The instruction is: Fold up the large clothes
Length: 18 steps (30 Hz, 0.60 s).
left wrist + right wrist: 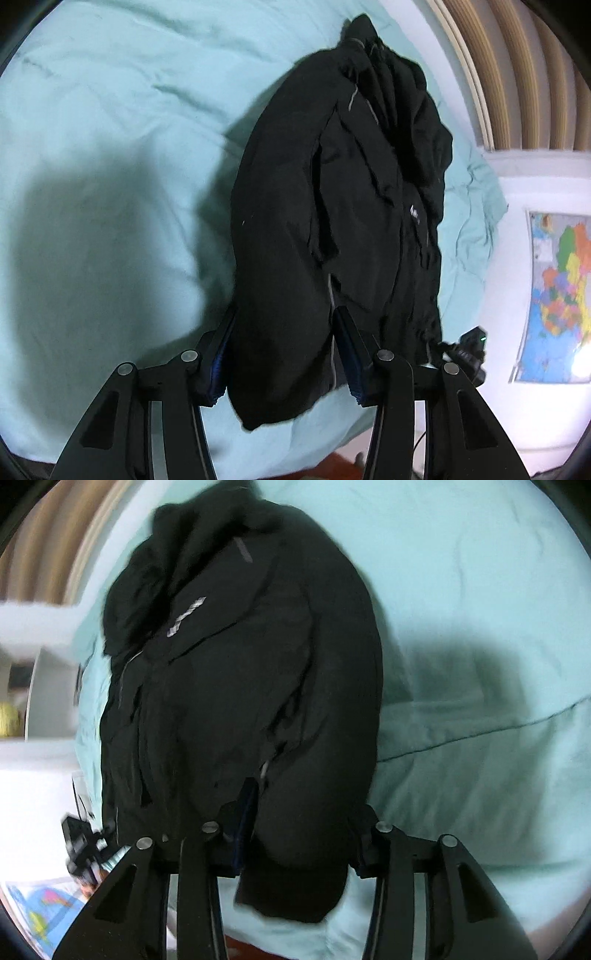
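Left gripper (284,354): jaws part-way apart, a thick fold at the near end of the black jacket (332,206) bunched between the blue pads. The cloth fills the gap and appears pinched; judged a grip on the jacket.

Right gripper (299,845): same posture, jaws at a middle width, the jacket's (240,686) near hem bulging between them and hanging below. The right-hand finger is mostly hidden by cloth, so pad contact there is judged, not seen.

Key relation: the jacket lies on the bed (110,147) with its long axis running straight away from both grippers, collar end far, hem end near. Both grippers sit at the near end, side by side, neither clearly closer. Any next fold would likely carry the near end toward the collar.

View differences: the left wrist view shows the other gripper (471,350) at the jacket's right corner and a wall map (557,295). The right wrist view shows a seam in the bed cover and is more blurred.
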Each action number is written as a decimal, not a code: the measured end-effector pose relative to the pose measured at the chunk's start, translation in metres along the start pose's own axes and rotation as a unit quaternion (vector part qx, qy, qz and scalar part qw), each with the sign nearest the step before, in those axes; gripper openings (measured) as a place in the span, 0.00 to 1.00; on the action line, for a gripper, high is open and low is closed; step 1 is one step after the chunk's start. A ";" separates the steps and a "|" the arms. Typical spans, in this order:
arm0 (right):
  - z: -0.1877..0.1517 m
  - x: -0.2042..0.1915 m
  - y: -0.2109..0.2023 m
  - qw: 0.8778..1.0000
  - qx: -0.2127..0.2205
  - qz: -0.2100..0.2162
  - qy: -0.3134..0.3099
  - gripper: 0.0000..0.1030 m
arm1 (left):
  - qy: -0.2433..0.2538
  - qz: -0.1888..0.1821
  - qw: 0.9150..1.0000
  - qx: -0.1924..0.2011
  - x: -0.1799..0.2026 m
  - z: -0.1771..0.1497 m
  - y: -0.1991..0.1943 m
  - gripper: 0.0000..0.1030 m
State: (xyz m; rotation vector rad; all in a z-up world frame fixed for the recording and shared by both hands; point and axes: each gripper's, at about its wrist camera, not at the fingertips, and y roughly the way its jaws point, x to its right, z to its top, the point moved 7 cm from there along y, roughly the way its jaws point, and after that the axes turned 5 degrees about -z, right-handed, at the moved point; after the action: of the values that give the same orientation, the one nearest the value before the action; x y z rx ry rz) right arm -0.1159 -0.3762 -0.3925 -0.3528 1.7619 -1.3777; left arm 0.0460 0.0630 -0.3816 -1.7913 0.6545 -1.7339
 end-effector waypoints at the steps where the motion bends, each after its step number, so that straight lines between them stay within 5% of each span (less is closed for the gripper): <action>1: 0.000 -0.001 0.004 1.000 -0.007 -0.002 0.003 0.46 | 0.007 0.005 1.000 0.009 0.003 0.002 -0.002 0.44; 3: -0.001 -0.009 0.006 1.000 -0.008 -0.009 -0.011 0.46 | 0.021 0.009 1.000 0.014 0.011 0.005 -0.003 0.28; 5: -0.002 -0.015 0.003 0.999 -0.002 -0.027 -0.033 0.33 | 0.041 0.017 0.999 0.021 0.021 0.009 -0.007 0.18; 8: 0.002 -0.027 -0.015 0.998 0.023 -0.028 -0.059 0.24 | 0.067 0.017 0.997 0.036 0.043 0.017 -0.014 0.14; 18: 0.061 -0.082 -0.090 0.991 0.104 0.015 -0.086 0.22 | 0.109 -0.014 0.986 0.124 0.114 0.081 -0.048 0.14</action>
State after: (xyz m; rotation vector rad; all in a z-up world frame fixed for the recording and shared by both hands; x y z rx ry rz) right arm -0.0447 -0.3935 -0.2770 -0.3207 1.4632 -1.4491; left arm 0.1301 0.0242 -0.2669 -1.4616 0.4765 -1.9535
